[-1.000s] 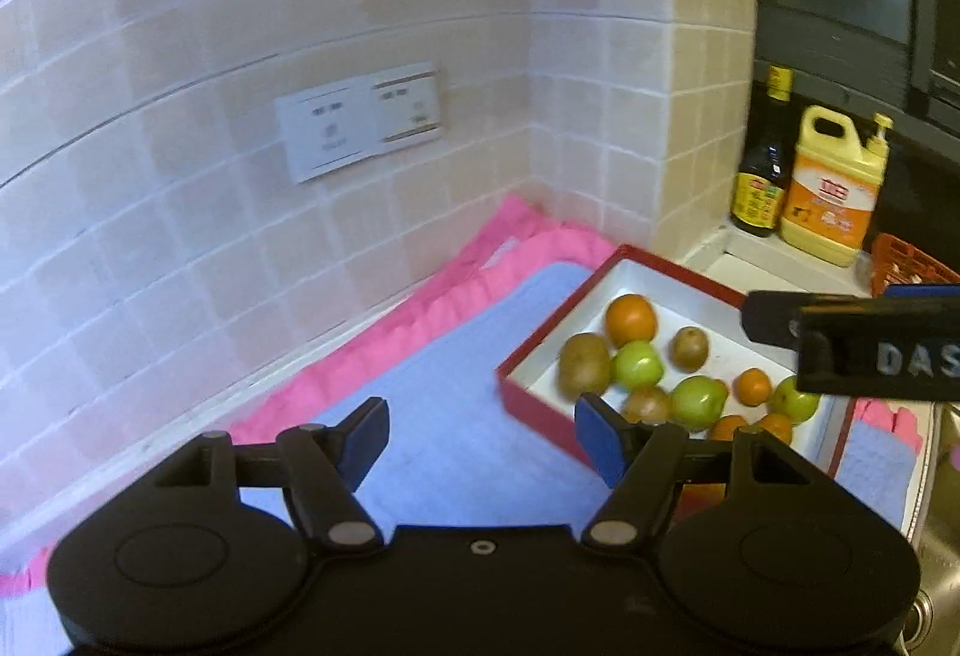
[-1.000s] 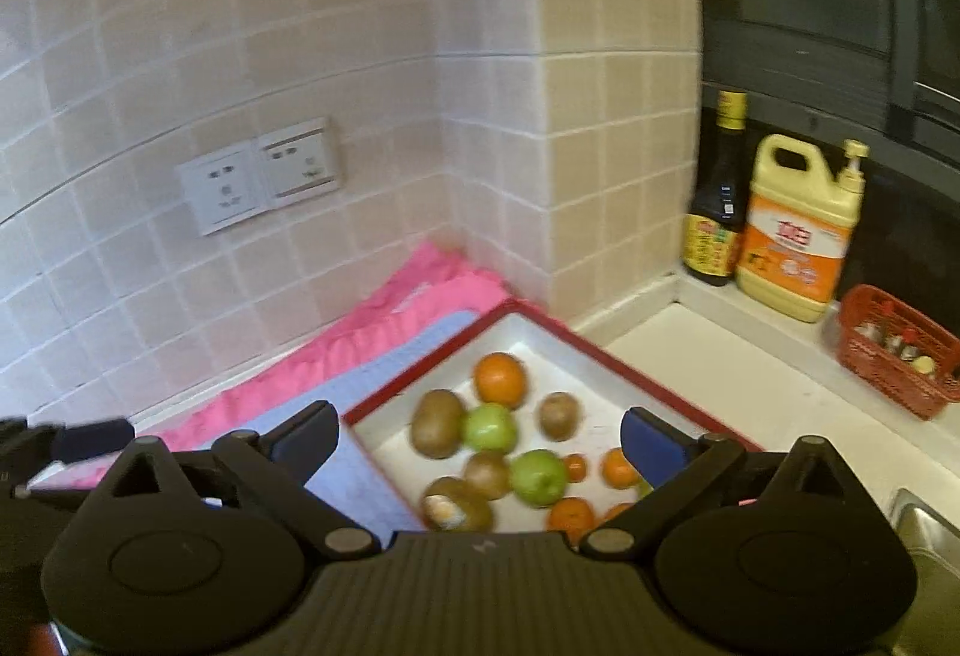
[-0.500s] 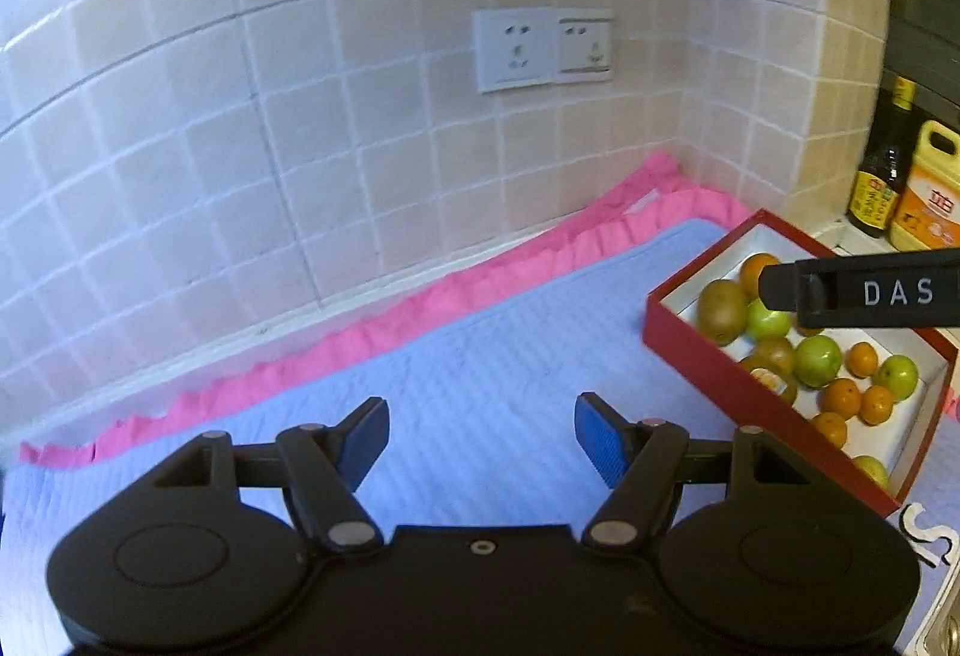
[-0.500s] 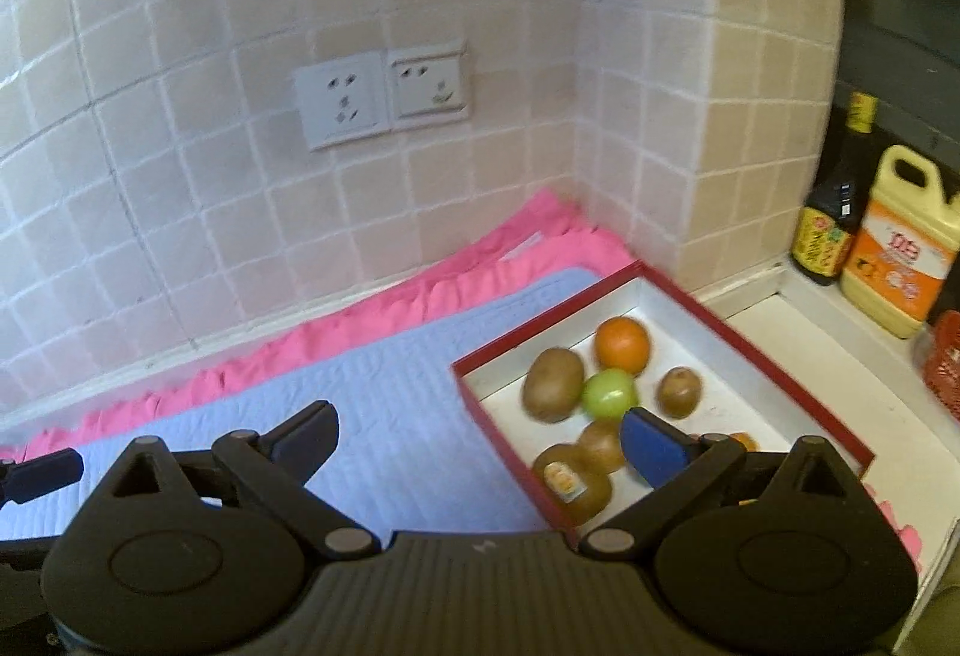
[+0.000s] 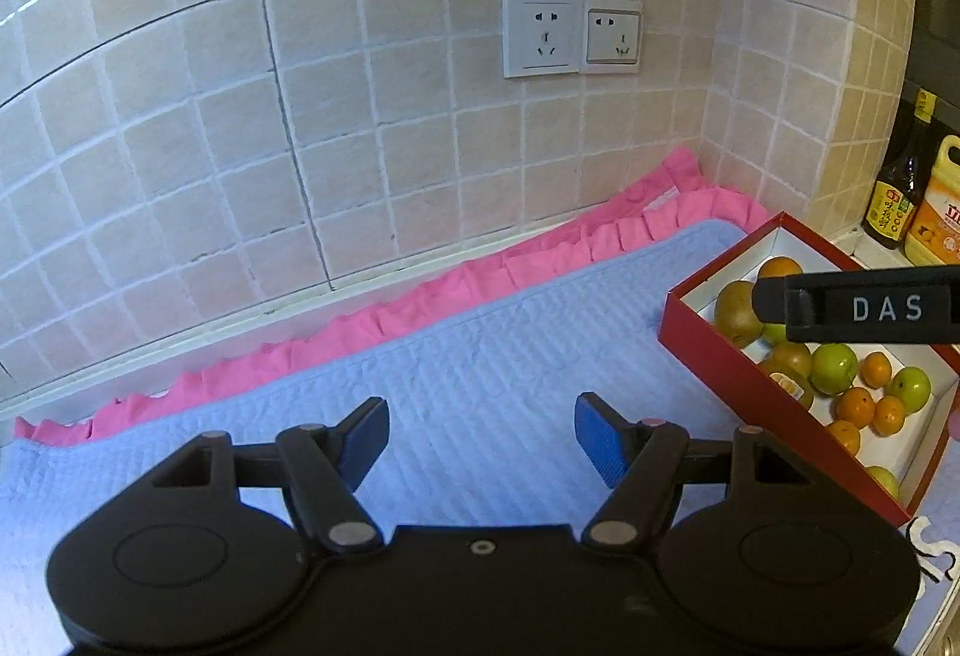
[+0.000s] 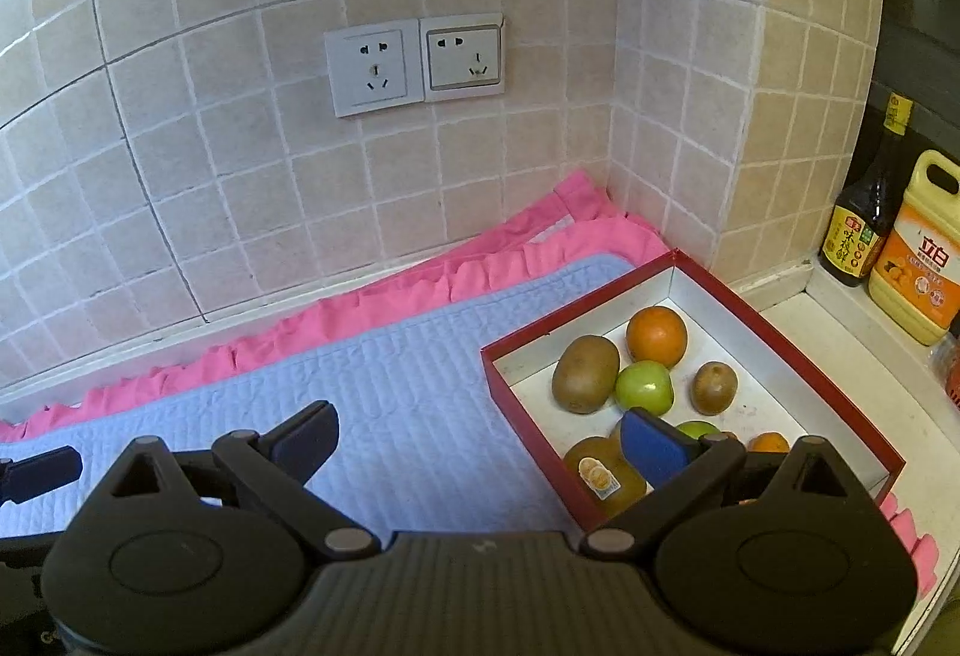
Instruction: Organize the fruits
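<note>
Left gripper (image 5: 480, 431) jaws released, empty, hovering over blue mat (image 5: 456, 386). Right gripper (image 6: 480, 440) likewise spread, over mat edge. Swung left since a second ago; red box (image 6: 780, 338) of fruits (image 6: 645, 386) now at 3 o'clock. Stickered kiwi (image 6: 600, 470) plain only in right view.

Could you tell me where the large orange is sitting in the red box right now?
In the right wrist view, the large orange lies in the far corner of the red box, just behind the green apple and beside the big kiwi.
</note>
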A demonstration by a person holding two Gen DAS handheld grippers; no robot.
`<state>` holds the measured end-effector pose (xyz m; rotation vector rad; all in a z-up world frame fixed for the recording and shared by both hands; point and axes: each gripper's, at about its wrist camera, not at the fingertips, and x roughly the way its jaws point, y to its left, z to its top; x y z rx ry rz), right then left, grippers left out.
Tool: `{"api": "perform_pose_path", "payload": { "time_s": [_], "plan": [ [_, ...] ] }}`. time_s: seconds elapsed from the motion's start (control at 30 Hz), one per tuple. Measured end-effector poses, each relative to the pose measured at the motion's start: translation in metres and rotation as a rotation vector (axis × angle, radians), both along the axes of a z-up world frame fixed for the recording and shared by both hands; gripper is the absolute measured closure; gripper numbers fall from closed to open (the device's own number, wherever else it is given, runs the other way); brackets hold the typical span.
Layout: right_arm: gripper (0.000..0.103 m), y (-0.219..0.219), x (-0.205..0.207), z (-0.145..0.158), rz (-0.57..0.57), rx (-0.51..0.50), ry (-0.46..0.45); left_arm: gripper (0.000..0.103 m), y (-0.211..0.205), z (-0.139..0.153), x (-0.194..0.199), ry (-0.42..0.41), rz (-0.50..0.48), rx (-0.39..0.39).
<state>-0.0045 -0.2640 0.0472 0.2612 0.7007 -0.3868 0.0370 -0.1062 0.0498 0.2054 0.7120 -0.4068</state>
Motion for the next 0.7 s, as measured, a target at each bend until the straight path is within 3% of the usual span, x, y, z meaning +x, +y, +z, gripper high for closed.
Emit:
{"api": "perform_pose_path", "payload": {
  "time_s": [0.7],
  "plan": [
    [0.001, -0.0016, 0.0040, -0.0082, 0.006, 0.007, 0.028, 0.021, -0.0086, -0.0018, -0.0036, -0.013, -0.058, 0.013]
  ]
}}
